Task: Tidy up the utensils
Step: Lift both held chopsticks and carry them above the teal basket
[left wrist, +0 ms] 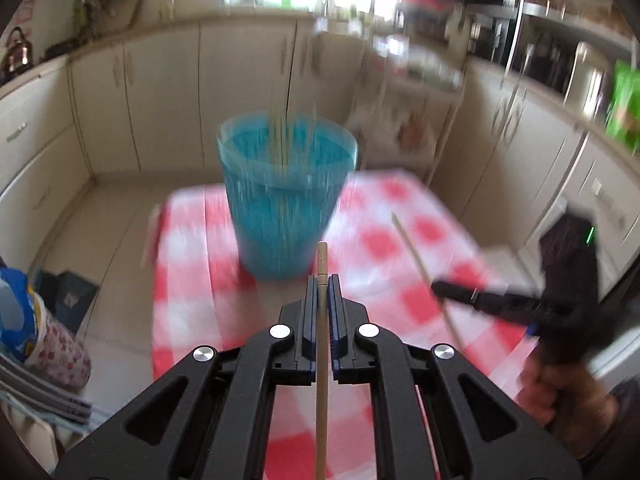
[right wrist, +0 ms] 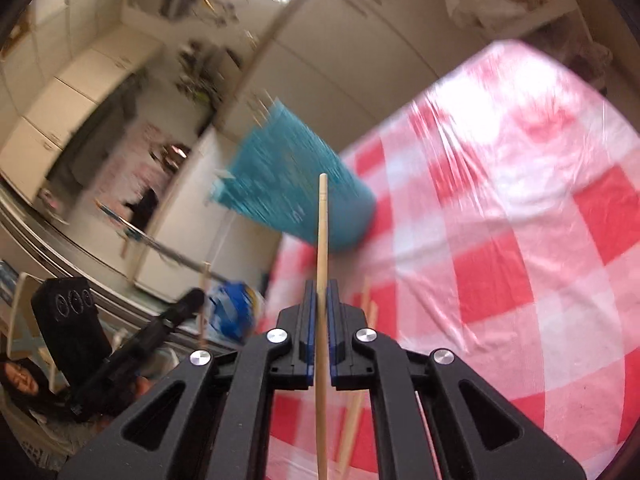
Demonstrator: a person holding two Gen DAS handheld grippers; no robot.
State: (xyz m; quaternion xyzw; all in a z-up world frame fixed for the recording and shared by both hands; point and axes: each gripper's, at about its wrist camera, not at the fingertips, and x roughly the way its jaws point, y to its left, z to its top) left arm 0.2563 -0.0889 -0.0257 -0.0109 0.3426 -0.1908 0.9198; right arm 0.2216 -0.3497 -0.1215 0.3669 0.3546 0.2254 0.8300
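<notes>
From the left wrist camera, the left gripper (left wrist: 322, 280) is made of black plastic with round silver screws and blue pads. Its jaws are squeezed tight on a thin, round wooden chopstick (left wrist: 321, 344). The stick runs straight up the middle of the picture, and its tip pokes out a little past the pads. Just past the tip stands a tall blue plastic cup (left wrist: 286, 200), round and wider at the top, blurry, with a few thin sticks standing up inside it. The cup sits on the desk, which wears a red and white checked cloth (left wrist: 192, 248) that looks smooth and shiny. On the right side, the right gripper (left wrist: 448, 290) is held in a hand (left wrist: 568, 392) and pinches another long, thin stick (left wrist: 424, 268), tilted over the cloth. No words can be read anywhere; the picture is too blurry.

From the right wrist camera, the right gripper (right wrist: 322, 292) has the same black arms, silver screws and blue pads. Its jaws are pressed shut on a smooth, pale wooden chopstick (right wrist: 322, 280) that points up the middle. The whole view is tipped sideways. The blue cup (right wrist: 288, 184) is behind the stick's tip, on the checked cloth (right wrist: 500, 220), which shows crinkles like plastic. More pale sticks (right wrist: 356, 404) lie on the cloth under the gripper. At lower left, the left gripper (right wrist: 192, 298) holds its own stick (right wrist: 205, 300). No writing is clear here either
</notes>
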